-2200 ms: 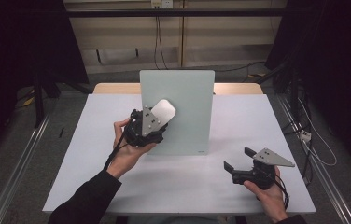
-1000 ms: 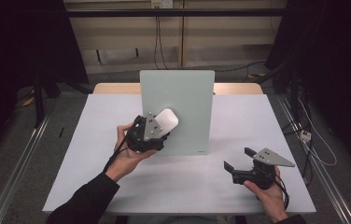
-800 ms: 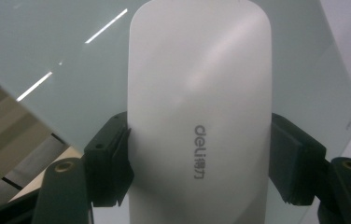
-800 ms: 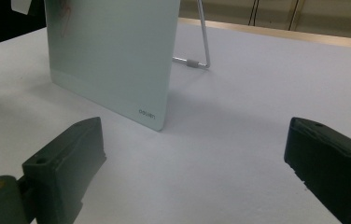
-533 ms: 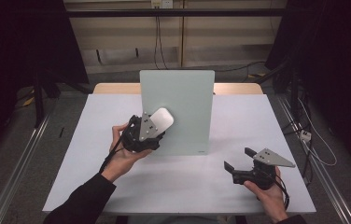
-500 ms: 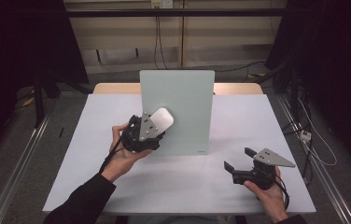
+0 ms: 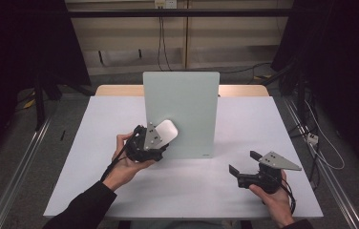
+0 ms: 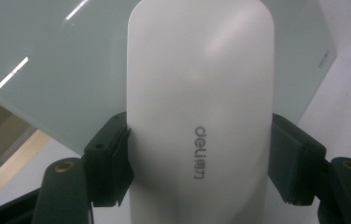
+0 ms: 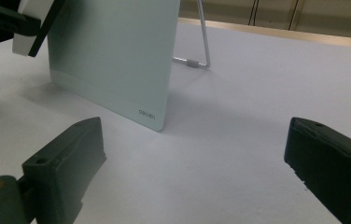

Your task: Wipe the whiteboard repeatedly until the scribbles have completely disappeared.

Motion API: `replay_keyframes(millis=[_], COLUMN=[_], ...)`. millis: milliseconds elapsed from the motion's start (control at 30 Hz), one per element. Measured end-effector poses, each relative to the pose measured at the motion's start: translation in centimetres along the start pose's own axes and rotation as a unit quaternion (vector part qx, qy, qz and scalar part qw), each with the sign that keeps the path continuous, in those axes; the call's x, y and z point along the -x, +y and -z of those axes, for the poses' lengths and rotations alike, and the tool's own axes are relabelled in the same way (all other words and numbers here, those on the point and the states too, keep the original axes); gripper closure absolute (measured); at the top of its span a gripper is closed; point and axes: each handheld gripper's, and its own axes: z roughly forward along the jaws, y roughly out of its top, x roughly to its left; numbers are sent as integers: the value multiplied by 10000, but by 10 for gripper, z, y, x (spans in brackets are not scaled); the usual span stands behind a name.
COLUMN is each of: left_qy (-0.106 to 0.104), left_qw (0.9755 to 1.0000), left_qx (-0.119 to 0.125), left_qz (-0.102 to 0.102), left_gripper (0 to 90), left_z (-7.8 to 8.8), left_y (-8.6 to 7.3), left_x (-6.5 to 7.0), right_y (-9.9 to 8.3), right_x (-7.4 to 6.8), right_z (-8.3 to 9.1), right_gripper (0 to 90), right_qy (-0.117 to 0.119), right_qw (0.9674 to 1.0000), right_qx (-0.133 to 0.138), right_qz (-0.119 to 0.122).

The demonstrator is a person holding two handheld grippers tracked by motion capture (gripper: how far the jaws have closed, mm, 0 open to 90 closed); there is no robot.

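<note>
Hiding the glass board's (image 7: 182, 112) lower left: smooth white rounded eraser (image 8: 200, 107), clamped in left gripper (image 7: 154, 141). Right gripper (image 7: 245, 163) gapes, empty.

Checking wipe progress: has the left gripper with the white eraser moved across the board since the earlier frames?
Yes, slightly. The left gripper, shut on the white eraser, slid down the board's lower left.

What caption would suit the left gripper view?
Left claw clamps a white deli board eraser in front of the pale green glass board.
</note>
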Motion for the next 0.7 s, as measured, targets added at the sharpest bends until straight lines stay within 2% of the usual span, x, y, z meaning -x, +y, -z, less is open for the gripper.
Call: replay_keyframes(millis=[167,233,300,467,533,700], left_qy=[162,204,270,83,6,-133], left_qw=[9997,9994,9994,9999,9996,9990], left_qx=[171,217,192,17,-134,-308], left_qz=[107,177,46,-128,-256,-297], left_gripper=[312,312,312,312,312,312], left_z=[6,7,5,-2,-7,-11], left_y=[13,15,14,4,-6,-16], left_x=[-15,-16,-12,2,15,24], right_y=[0,0,0,0,0,0], right_x=[0,0,0,0,0,0], right_z=[0,0,0,0,0,0], right_gripper=[49,49,49,49,49,49], right_qy=[15,13,9,14,5,20], right_qw=[10000,10000,10000,10000,10000,10000], right_qx=[4,7,7,17,30,12], right_qz=[11,7,10,1,9,-1])
